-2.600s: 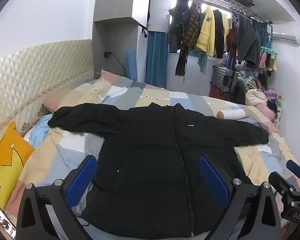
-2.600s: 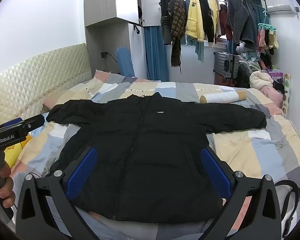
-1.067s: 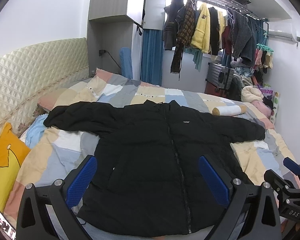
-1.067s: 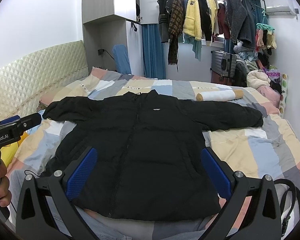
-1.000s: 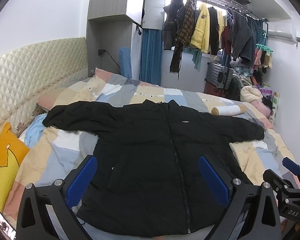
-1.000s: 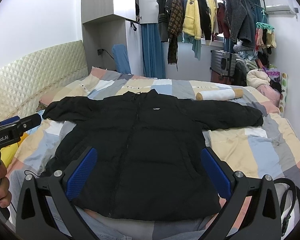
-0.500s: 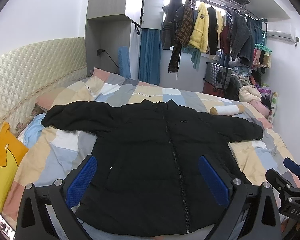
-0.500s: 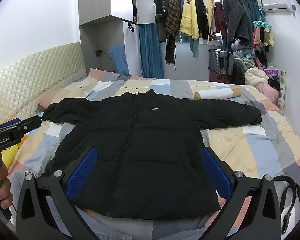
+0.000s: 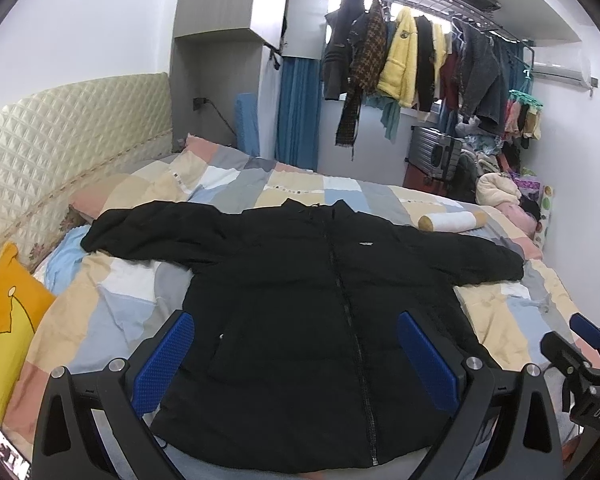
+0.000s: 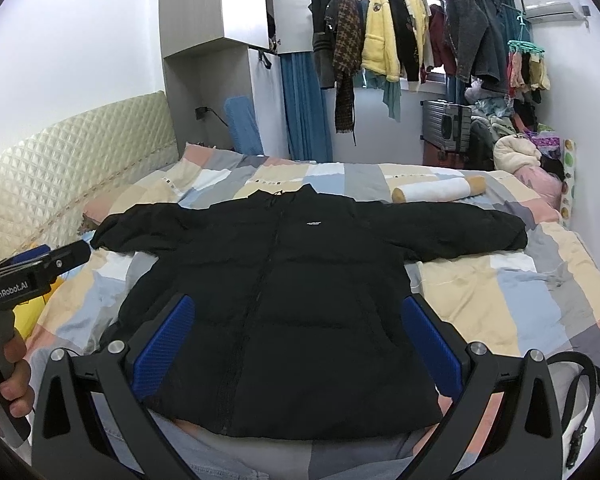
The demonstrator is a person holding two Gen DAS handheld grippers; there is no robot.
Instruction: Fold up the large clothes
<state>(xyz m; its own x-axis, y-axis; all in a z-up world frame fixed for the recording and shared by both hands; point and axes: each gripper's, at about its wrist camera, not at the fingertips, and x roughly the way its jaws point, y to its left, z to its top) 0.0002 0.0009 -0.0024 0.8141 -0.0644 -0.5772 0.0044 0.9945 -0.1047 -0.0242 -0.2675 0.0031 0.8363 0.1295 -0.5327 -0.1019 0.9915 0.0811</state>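
A black puffer jacket point(image 9: 300, 300) lies flat and zipped on the bed, front up, both sleeves spread sideways; it also shows in the right wrist view point(image 10: 300, 288). My left gripper point(image 9: 296, 360) is open and empty, above the jacket's lower hem. My right gripper point(image 10: 298, 344) is open and empty, also held above the hem. The left gripper's body point(image 10: 28, 276) shows at the left of the right wrist view, held in a hand. The right gripper's body point(image 9: 580, 356) shows at the right edge of the left wrist view.
The bed has a patchwork cover point(image 9: 116, 312) and a quilted headboard point(image 9: 60, 128) at left. A yellow pillow point(image 9: 8, 312) lies at the left. A white roll point(image 10: 440, 190) lies beyond the jacket. A black strap point(image 10: 588, 392) lies at right. Clothes hang on a rack point(image 10: 400, 40) at the back.
Both grippers have drawn back and risen slightly, so the jacket sits a little farther off in both views. The jacket has not moved. Both grippers stay open.
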